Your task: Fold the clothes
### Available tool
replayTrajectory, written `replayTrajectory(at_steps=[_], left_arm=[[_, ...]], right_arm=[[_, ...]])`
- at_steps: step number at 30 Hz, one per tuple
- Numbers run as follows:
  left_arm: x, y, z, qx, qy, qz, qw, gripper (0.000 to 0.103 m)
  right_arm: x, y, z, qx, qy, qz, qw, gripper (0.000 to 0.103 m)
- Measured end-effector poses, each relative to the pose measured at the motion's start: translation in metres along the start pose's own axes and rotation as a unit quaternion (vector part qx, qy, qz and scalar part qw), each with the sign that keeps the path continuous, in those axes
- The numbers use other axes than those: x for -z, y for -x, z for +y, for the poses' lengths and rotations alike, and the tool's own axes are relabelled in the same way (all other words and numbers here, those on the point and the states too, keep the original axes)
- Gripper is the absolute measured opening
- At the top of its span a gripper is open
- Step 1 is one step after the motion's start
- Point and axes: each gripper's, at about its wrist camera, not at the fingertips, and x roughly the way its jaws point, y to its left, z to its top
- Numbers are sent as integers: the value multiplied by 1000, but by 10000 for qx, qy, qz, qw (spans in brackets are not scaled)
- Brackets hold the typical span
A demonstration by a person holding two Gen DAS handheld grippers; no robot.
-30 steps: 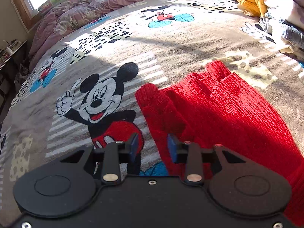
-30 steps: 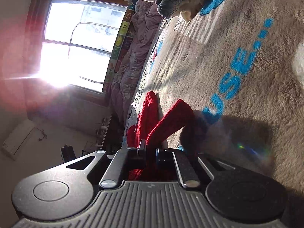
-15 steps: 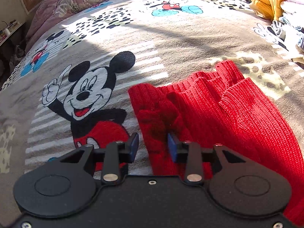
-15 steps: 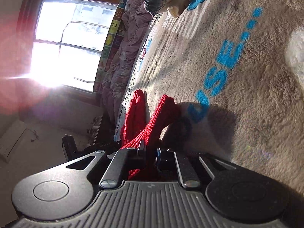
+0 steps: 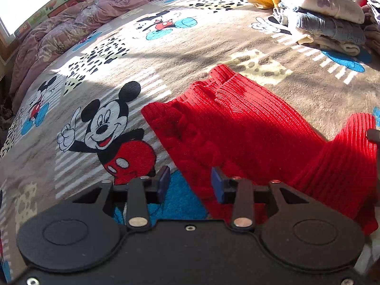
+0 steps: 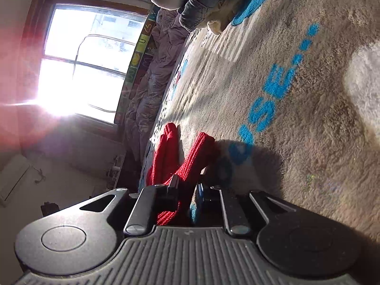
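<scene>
- Red sweater (image 5: 239, 128), a thick ribbed knit, lies crumpled on the bed blanket (image 5: 190, 52) toward its near edge, folds bunched at its far end and one ribbed portion lifted at the right.
- Bed blanket is a brown plush fleece printed with cartoon mouse figures (image 5: 106, 130), spotted patches, white stripes and blue shapes; in the right wrist view its pile looks coarse and carries blue letters (image 6: 268, 109).
- Along the blanket's far left edge lies a rumpled mauve quilt (image 5: 71, 26), soft and creased.
- At the far right corner sits a clothes pile (image 5: 315, 11): a mustard knit, pale floral fabric, blue denim and cream pieces stacked loosely.
- Left gripper (image 5: 190, 183), matte black with blue pads, hovers over the sweater's near left edge; its jaws stand apart with nothing between them, the right pad over red knit and the left over the blanket.
- Right gripper (image 6: 187, 190) is clamped on a fold of the sweater (image 6: 190, 159), the ribbed knit rising out from between its fingers; it is tilted sideways close to the blanket.
- Beyond the quilt, the right wrist view shows a bright window (image 6: 87, 59) with a dark wooden frame.
</scene>
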Motion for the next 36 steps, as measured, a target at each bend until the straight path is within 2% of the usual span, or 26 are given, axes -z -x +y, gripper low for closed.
replayTrajectory(at_steps=[4,8,9,11,13,15,18,21,27,32,35,36], left_arm=[[24,18,-30,447,-578,75,9973,37],[51,10,-60,774,-806,395,9930,37],[59,6,-72,714,-1027,458,9911,38],[65,6,-87,485,-1311,332,9896,38],[58,11,-82,507,-995,393,9930,38],[55,25,-72,749,-780,294,9937,39],[60,40,-66,898,-853,266,9919,39],[68,40,-65,1070,-715,273,9913,39],[81,25,-77,1286,-492,323,9899,39],[77,21,-69,1540,-459,437,9860,40],[78,20,-64,1736,-519,546,9819,44],[81,21,-63,1820,-575,601,9798,51]], right_arm=[[-1,0,1,31,80,-78,9999,17],[0,-2,3,39,216,-158,9996,19],[0,-2,4,40,275,-175,9995,20],[1,-4,8,77,477,-131,9987,19],[1,-4,11,100,672,-82,9977,13],[-4,-1,14,74,714,-106,9974,12],[-15,1,19,-9,762,-170,9969,12],[-20,2,29,-51,849,-213,9961,12],[-21,-2,66,-284,1071,-291,9934,11],[-24,-24,108,-226,1458,-181,9889,11],[-19,-45,137,-134,1770,-40,9841,11],[-17,-53,145,-81,1884,16,9821,11]])
